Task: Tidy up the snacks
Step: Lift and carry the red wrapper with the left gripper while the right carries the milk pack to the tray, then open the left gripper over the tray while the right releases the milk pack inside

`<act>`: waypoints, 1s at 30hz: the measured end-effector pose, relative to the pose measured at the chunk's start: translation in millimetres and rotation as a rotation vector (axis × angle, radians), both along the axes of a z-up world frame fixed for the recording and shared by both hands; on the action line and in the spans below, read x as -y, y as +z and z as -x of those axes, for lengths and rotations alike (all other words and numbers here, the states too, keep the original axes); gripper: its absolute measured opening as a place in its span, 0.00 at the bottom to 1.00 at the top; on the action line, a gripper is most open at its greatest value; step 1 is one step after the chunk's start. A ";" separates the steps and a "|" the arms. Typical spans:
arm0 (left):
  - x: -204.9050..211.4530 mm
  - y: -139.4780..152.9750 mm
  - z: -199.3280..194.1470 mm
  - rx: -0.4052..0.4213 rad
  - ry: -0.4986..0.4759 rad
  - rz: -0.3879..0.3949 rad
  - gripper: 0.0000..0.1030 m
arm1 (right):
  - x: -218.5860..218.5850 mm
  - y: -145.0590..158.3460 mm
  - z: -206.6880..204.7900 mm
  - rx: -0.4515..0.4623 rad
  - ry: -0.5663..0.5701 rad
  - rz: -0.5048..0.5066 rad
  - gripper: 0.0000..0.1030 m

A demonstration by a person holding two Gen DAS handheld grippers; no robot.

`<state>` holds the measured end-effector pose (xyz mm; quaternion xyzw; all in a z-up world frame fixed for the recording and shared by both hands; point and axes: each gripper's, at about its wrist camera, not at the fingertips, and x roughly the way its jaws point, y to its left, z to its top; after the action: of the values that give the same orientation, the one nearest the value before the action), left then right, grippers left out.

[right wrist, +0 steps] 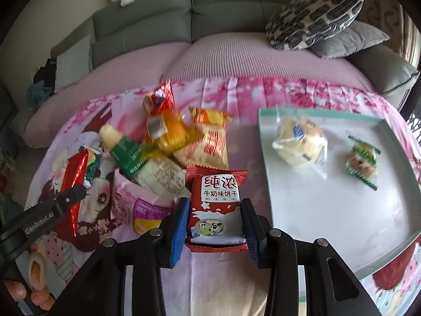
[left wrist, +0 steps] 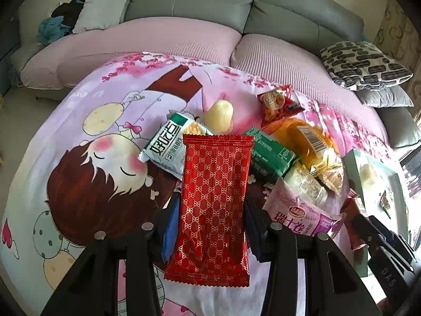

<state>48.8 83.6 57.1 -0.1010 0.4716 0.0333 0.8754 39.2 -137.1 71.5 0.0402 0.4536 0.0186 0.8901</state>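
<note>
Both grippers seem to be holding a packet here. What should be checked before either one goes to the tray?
1. Left gripper shut on the red gold-patterned foil packet: ok.
2. Right gripper shut on the red milk-biscuit packet: ok.
3. White green-rimmed tray has bare floor: ok.
4. Clear-wrapped round bun and small green-edged sweet clear of the tray's near side: ok.
5. Red foil packet free of the pile: cannot tell.

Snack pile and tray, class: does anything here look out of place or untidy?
Yes. The loose pile lies jumbled, packets overlapping at odd angles on the cloth, while the tray holds only a wrapped bun and a small green-edged snack.
</note>
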 end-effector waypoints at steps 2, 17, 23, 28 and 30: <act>1.4 5.5 2.0 0.020 -0.010 0.000 0.45 | 2.6 6.3 2.2 0.016 -0.007 0.003 0.40; 110.9 26.1 -2.0 0.094 -0.329 0.035 0.45 | 127.1 28.6 23.6 0.065 -0.385 0.042 0.40; 186.1 30.1 -1.5 0.105 -0.519 0.048 0.45 | 189.8 24.5 38.8 0.069 -0.555 0.050 0.40; 241.6 17.6 0.7 0.066 -0.642 0.037 0.45 | 222.9 15.8 45.5 0.070 -0.627 0.032 0.40; 261.3 10.6 0.1 0.050 -0.676 0.026 0.45 | 233.0 11.7 47.0 0.071 -0.646 0.028 0.40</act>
<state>48.7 -177.7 67.7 0.0491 0.4571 -0.2671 0.8469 -7.8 -370.1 83.2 0.1691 0.3863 -0.2696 0.8658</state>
